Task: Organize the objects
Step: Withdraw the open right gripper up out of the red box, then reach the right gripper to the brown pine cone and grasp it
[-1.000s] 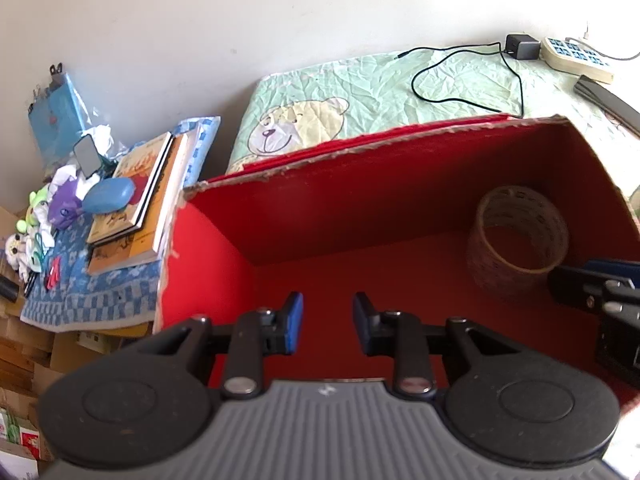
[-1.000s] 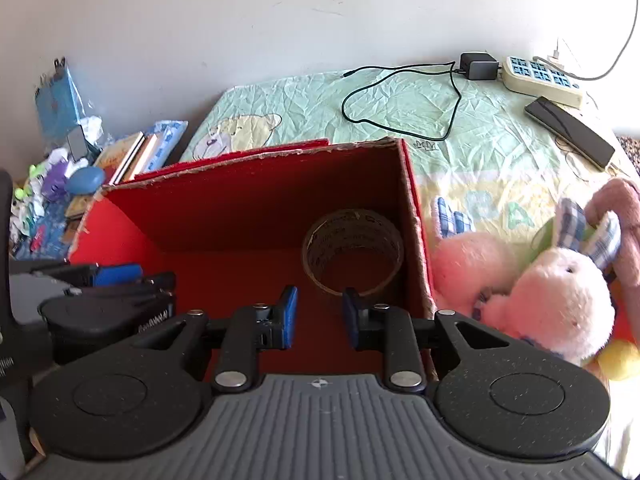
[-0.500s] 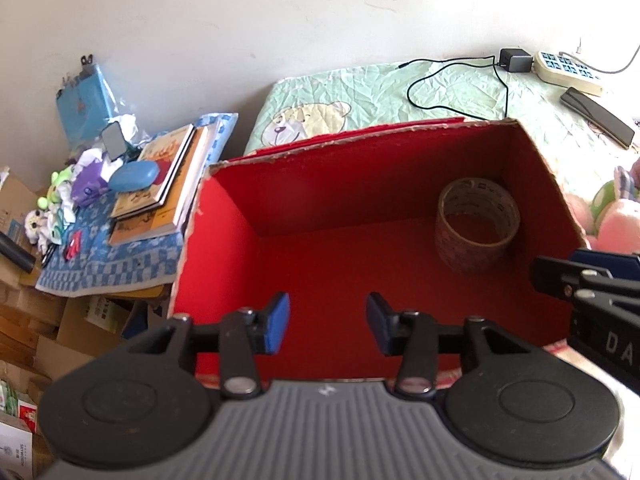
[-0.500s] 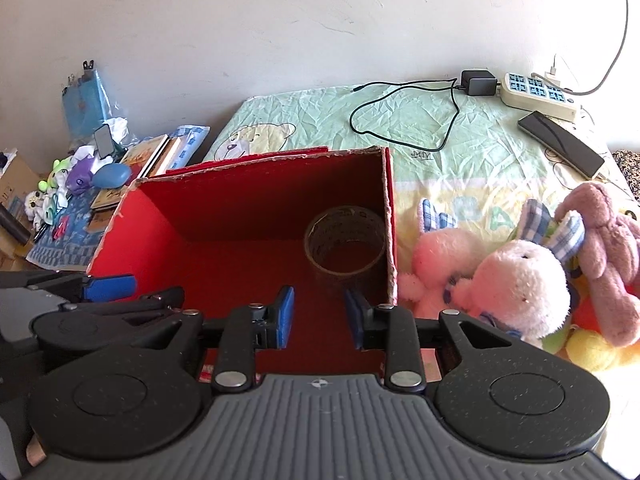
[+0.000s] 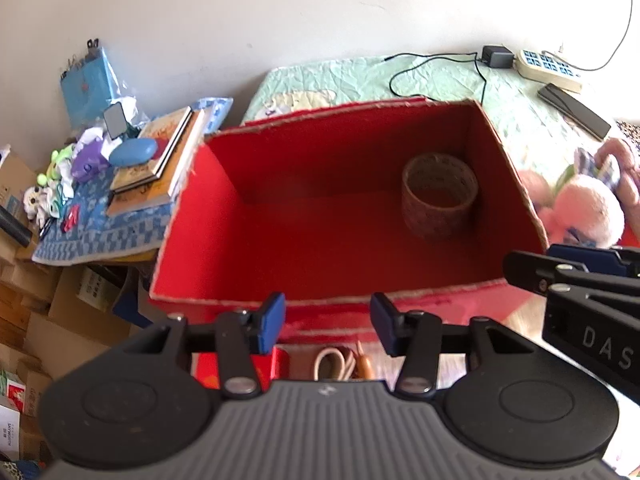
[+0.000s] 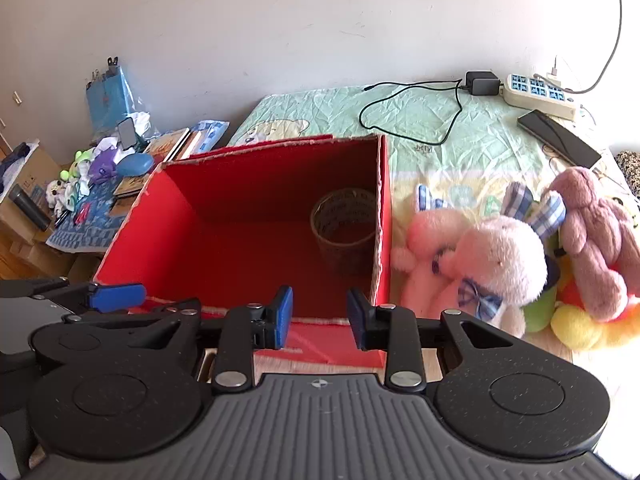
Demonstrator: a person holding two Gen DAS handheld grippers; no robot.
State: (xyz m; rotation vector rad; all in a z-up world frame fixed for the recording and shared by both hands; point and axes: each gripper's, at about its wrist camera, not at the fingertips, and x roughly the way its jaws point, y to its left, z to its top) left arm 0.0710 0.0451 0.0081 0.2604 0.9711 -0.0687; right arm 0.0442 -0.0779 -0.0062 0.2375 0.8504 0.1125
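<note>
Two hand-held grippers hover side by side over the near edge of an open red cardboard box (image 6: 140, 216). The left gripper (image 5: 328, 322) has its blue-padded jaws parted with nothing between them, and they have just been opening. The right gripper (image 6: 319, 317) stands the same way: jaws apart, empty, and just widened. Both point forward and down across the box's near rim. Inside the box, a roll of tape (image 6: 345, 226) stands on end with its hole facing up, tucked into the far right corner close against the right wall. The rest of the red floor is bare. Outside that right wall, on a pale green bedsheet (image 6: 440, 152), lies a heap of soft toys: a pink plush rabbit (image 6: 480, 264) with checked ears is nearest the box, a brown plush toy (image 6: 592, 232) sits beyond it, and a yellow one (image 6: 580, 320) lies low at the front. The rabbit lies to the right of the right gripper and slightly ahead of it, stretched roughly crosswise, so the right hand is clearly the nearer one for picking it up. The left gripper would have to cross the other tool to reach it.
</note>
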